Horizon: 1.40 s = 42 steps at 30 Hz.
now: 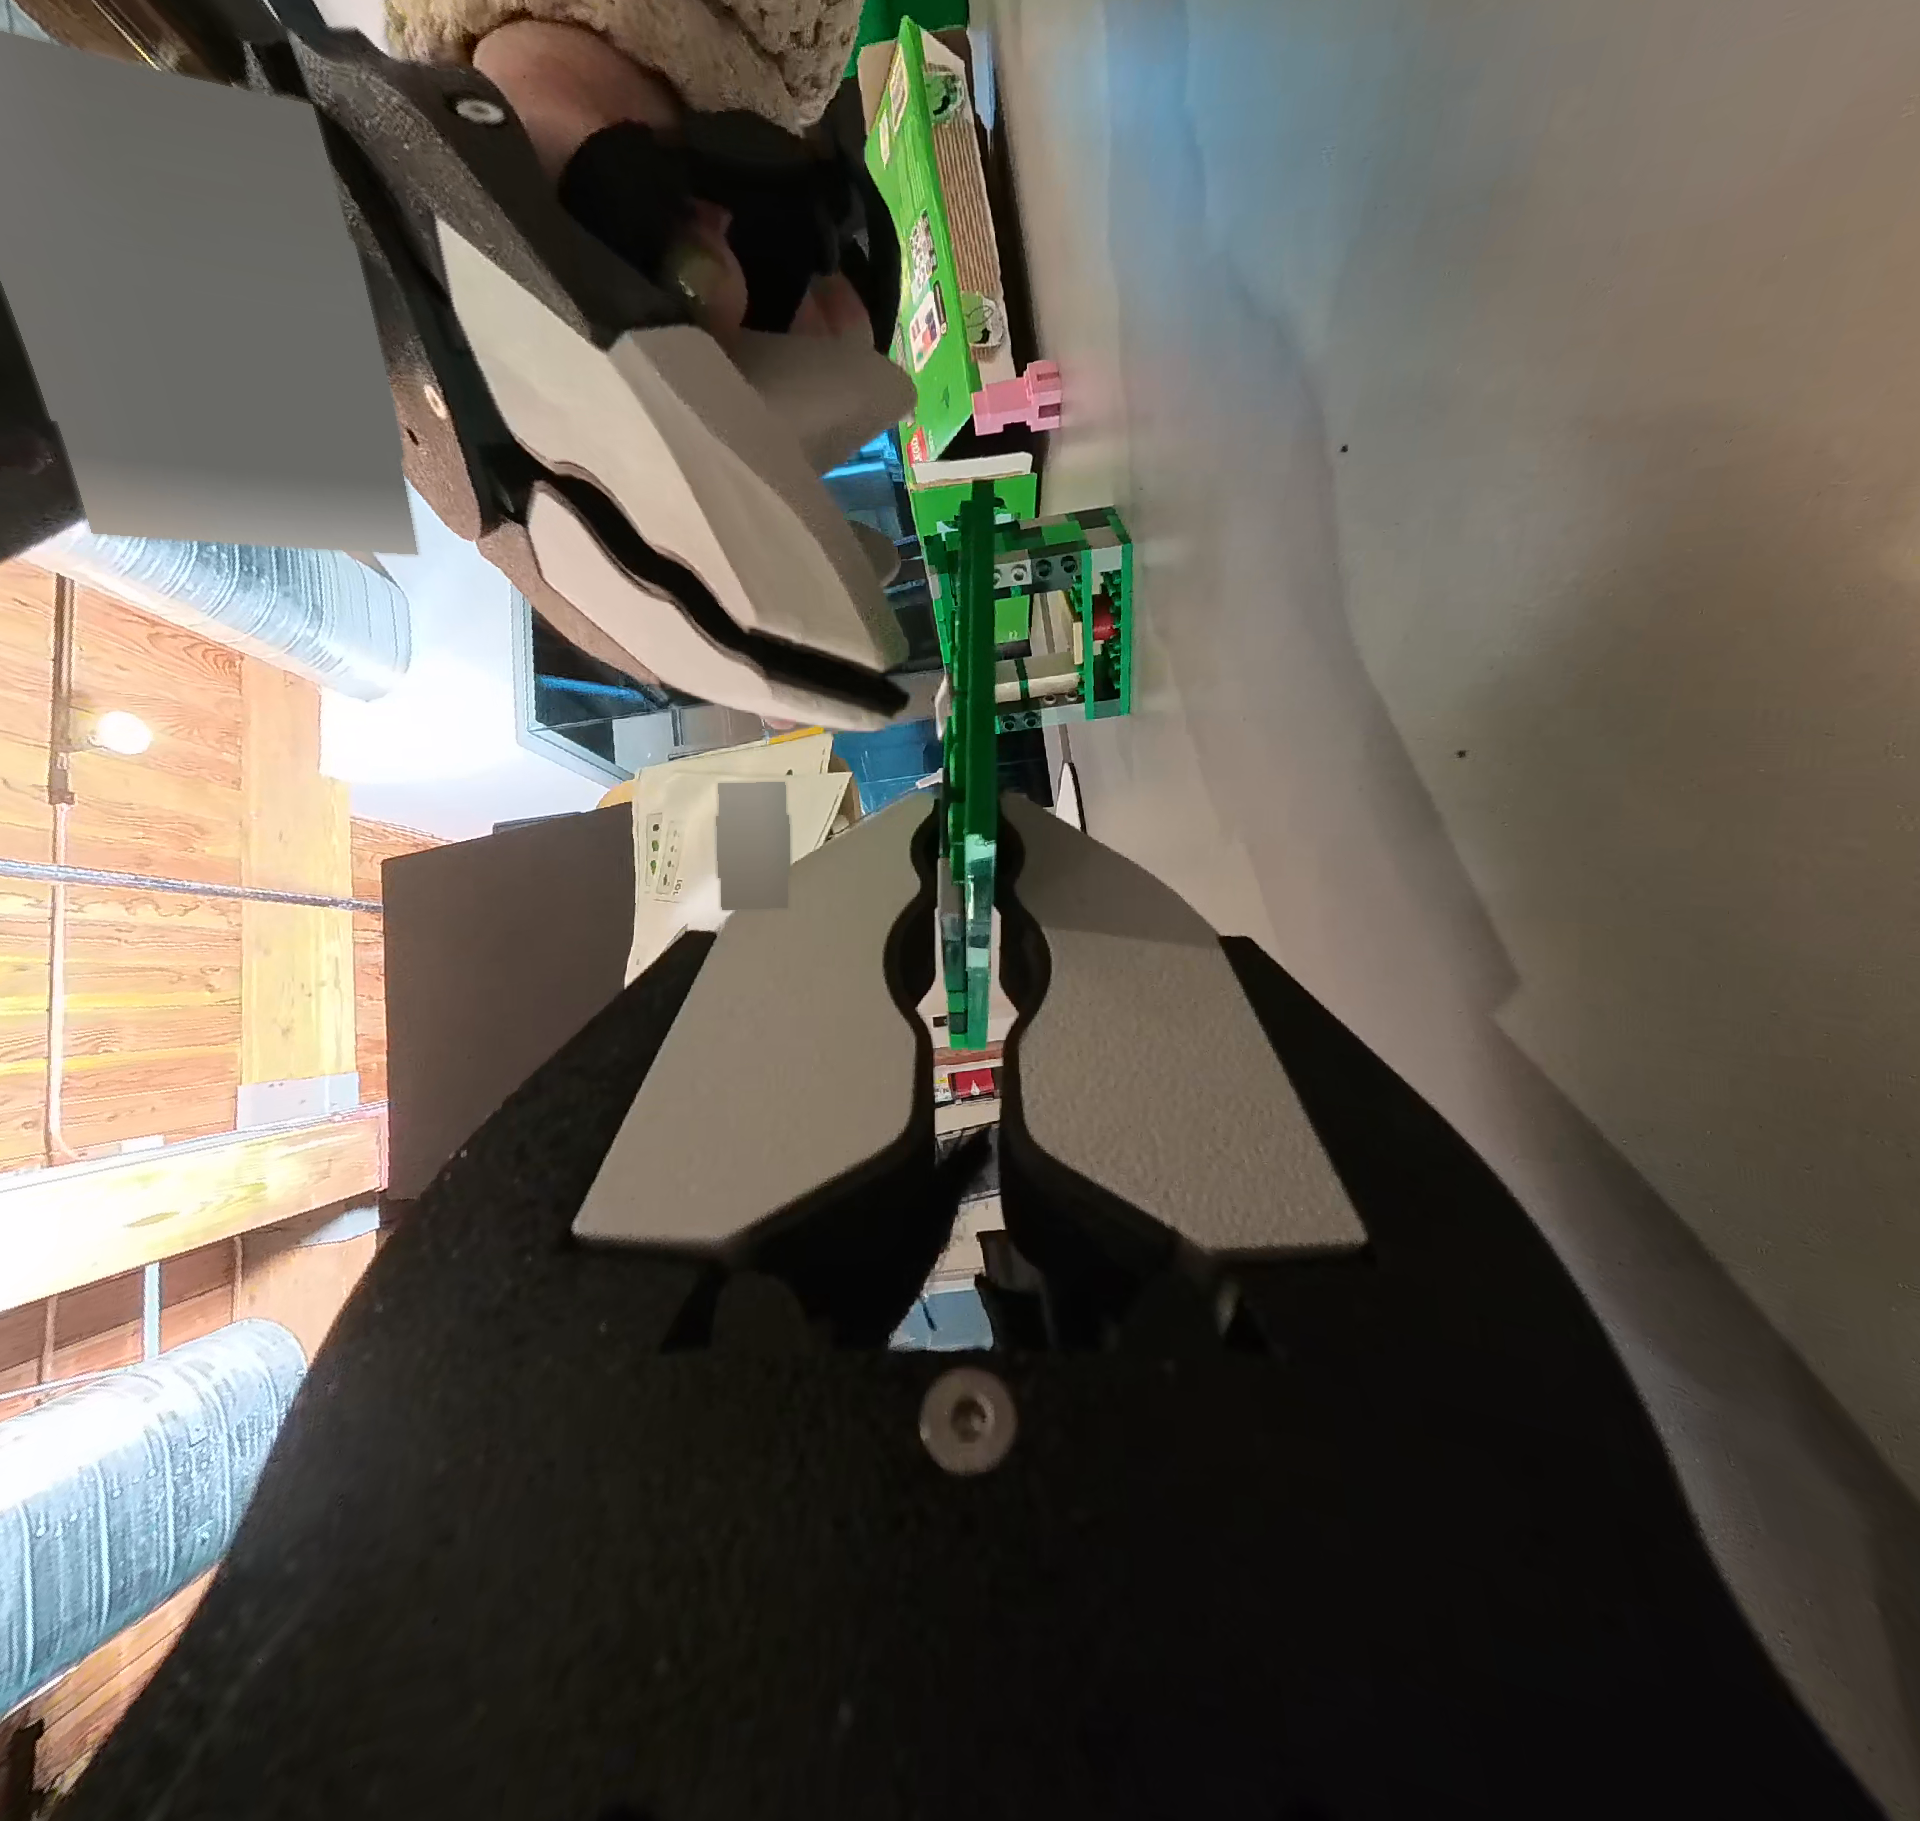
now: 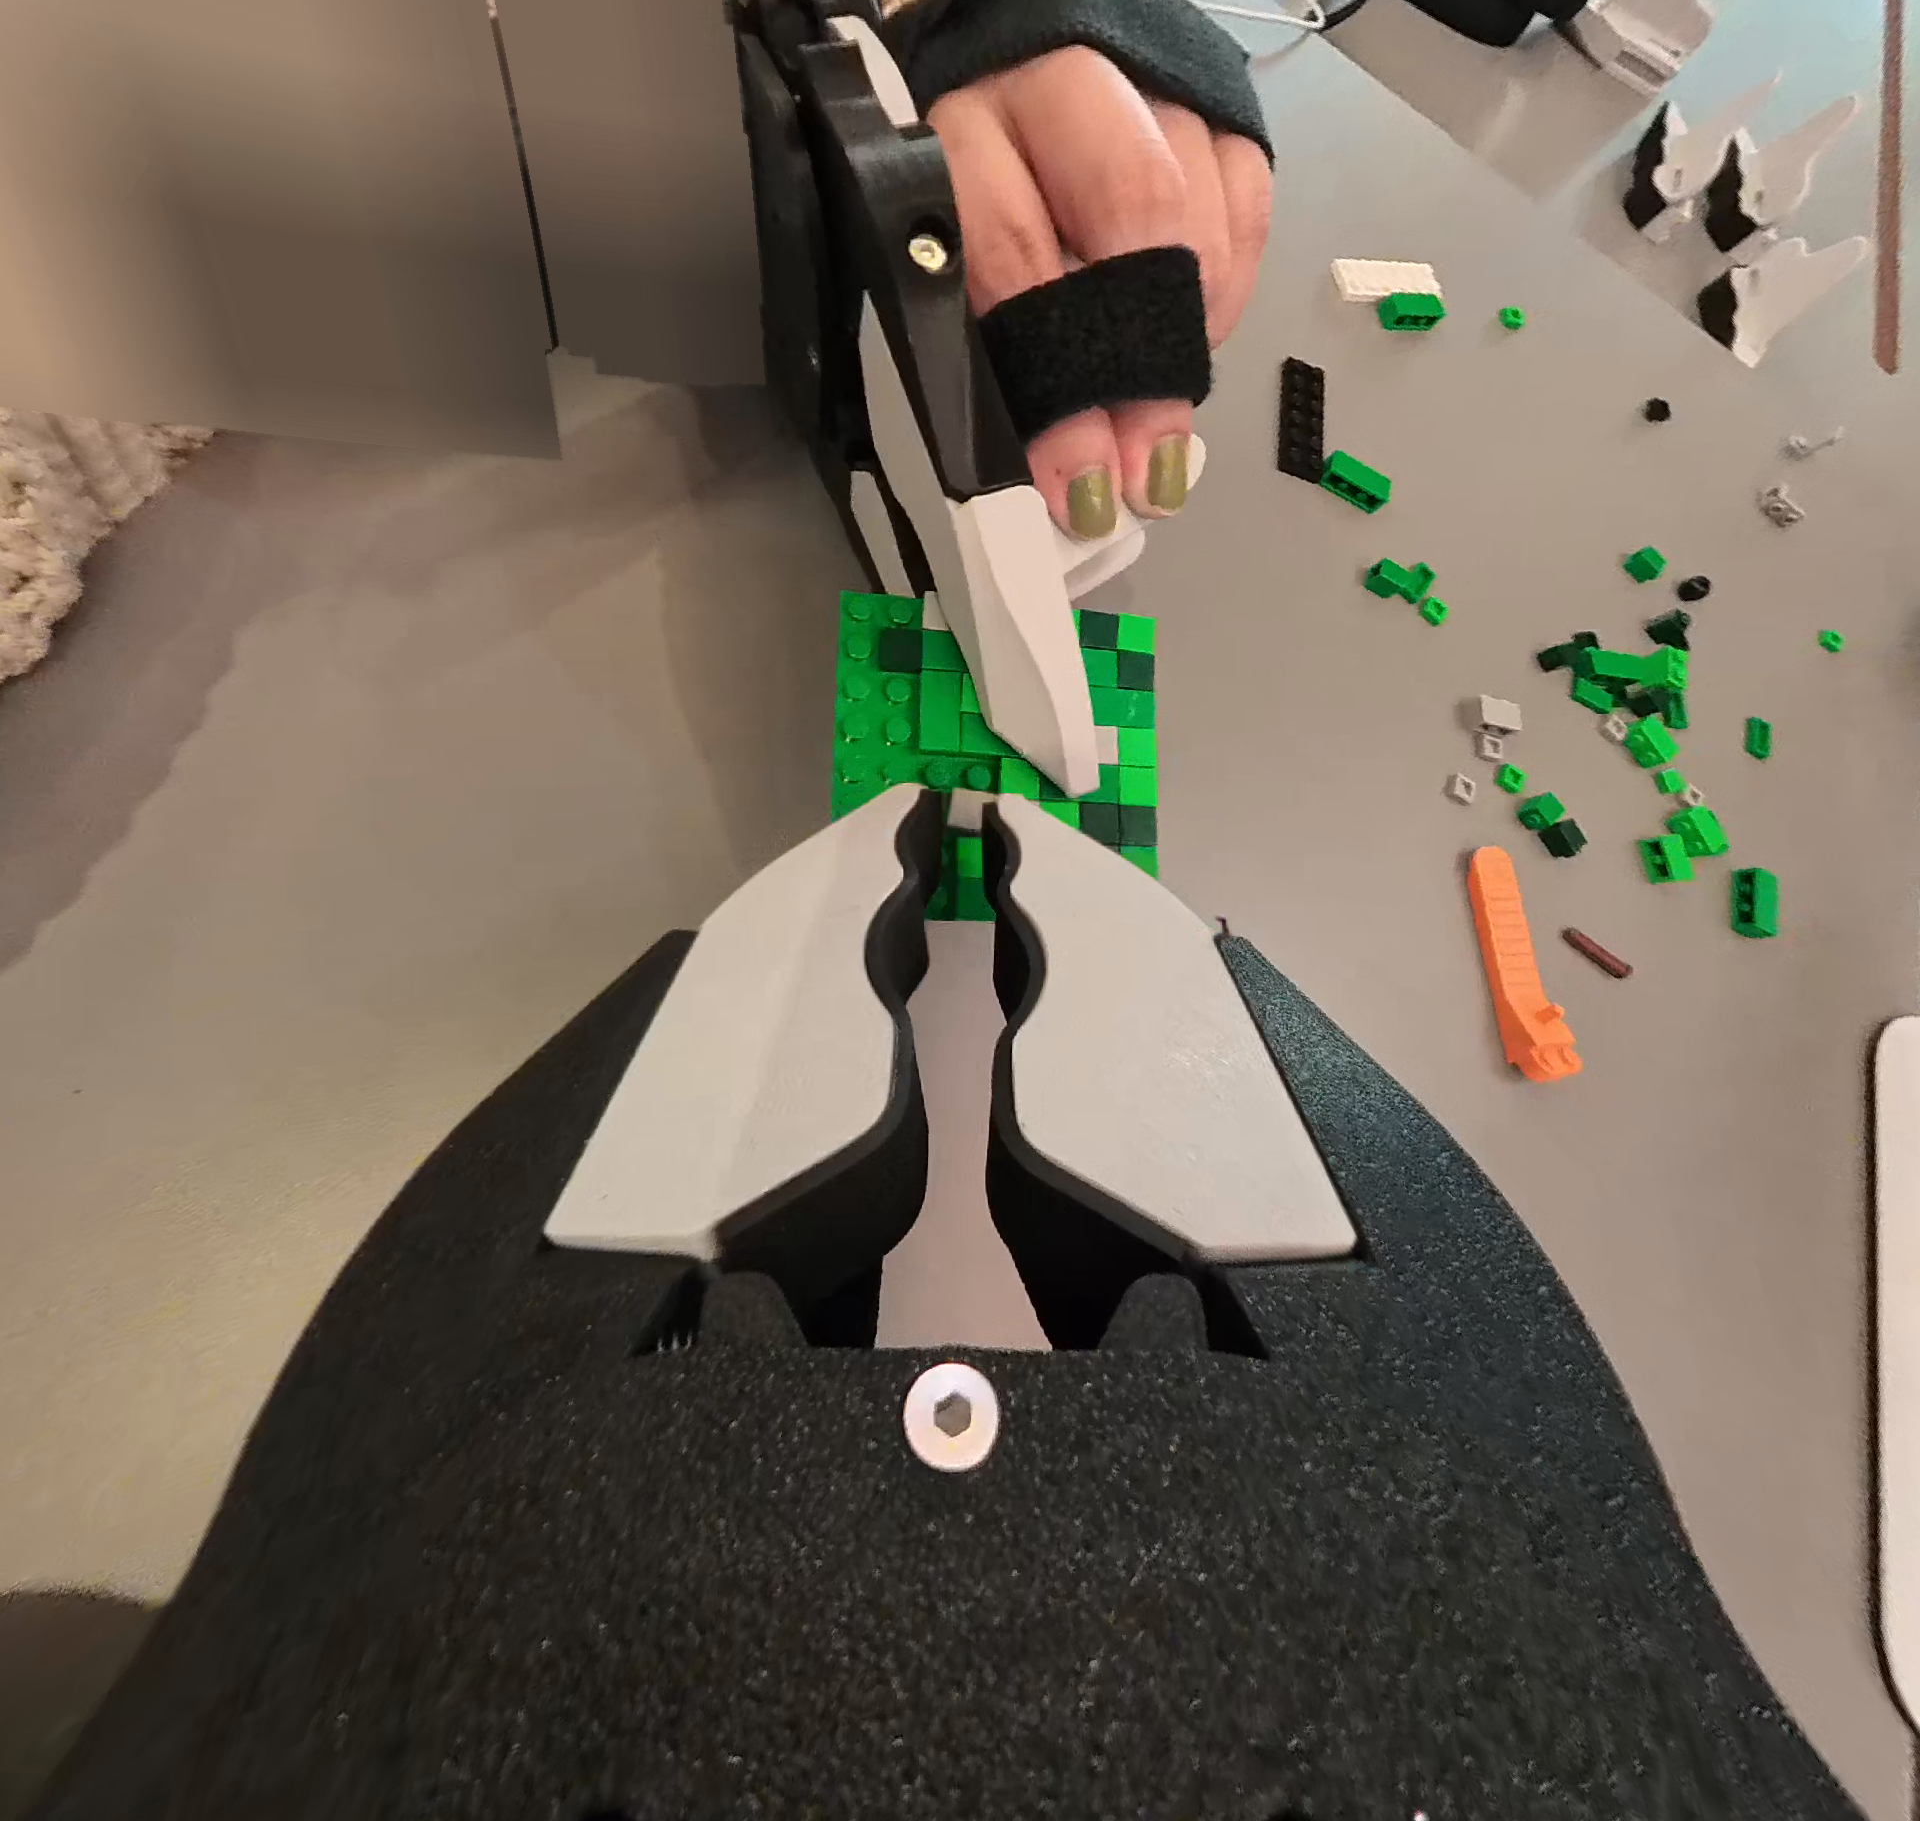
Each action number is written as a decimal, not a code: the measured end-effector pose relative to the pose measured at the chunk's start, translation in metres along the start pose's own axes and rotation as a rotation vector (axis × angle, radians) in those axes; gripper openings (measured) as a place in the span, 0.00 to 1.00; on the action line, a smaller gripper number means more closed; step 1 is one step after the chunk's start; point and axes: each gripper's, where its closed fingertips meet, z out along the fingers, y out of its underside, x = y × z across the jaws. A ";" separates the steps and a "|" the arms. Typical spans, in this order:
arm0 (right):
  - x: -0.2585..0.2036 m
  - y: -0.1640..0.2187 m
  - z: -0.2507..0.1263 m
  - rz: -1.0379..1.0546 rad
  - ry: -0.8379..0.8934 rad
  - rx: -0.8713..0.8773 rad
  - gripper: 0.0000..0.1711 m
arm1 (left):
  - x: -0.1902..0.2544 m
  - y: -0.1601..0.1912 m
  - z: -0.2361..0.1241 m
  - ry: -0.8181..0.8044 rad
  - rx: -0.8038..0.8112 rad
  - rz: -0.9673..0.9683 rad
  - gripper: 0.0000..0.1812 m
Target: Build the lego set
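A square green lego plate (image 2: 883, 691) covered with light and dark green tiles is held above the grey table. My left gripper (image 1: 968, 821) is shut on its edge; in the right wrist view it (image 2: 1075, 774) comes in from above. The plate shows edge-on in the left wrist view (image 1: 977, 691). My right gripper (image 2: 961, 807) is shut on a small white piece (image 2: 966, 813) and holds it against the plate's tiled face; in the left wrist view it (image 1: 906, 696) meets the plate from the left.
A partly built green lego cube frame (image 1: 1075, 628), a pink lego pig (image 1: 1023, 398) and the green set box (image 1: 930, 244) stand behind the plate. Loose green bricks (image 2: 1631, 701), an orange brick separator (image 2: 1522, 971), a black plate (image 2: 1304, 415) and a white brick (image 2: 1387, 277) lie on the table (image 2: 1299, 940). The tips of both grippers are at nearly the same place.
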 end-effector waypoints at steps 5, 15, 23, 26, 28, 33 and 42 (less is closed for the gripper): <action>0.003 0.004 0.005 -0.014 0.033 -0.028 0.04 | -0.001 -0.001 -0.001 -0.007 0.001 0.001 0.03; 0.000 0.005 0.006 -0.115 0.077 -0.110 0.01 | 0.003 -0.004 0.000 0.010 0.013 0.005 0.03; -0.001 0.004 0.001 -0.108 0.057 -0.090 0.00 | 0.003 -0.002 0.000 0.010 0.005 -0.002 0.03; -0.006 0.003 0.000 -0.102 0.023 -0.078 0.00 | 0.004 -0.002 0.000 0.012 0.002 -0.005 0.03; -0.008 0.004 0.000 -0.099 0.010 -0.084 0.00 | 0.004 -0.001 0.000 0.013 -0.001 -0.007 0.03; -0.008 0.009 -0.003 -0.080 -0.003 -0.105 0.00 | 0.003 -0.001 0.000 0.011 -0.001 -0.007 0.03; -0.007 0.010 -0.003 -0.081 0.000 -0.109 0.02 | 0.003 0.000 0.000 0.009 -0.003 -0.010 0.03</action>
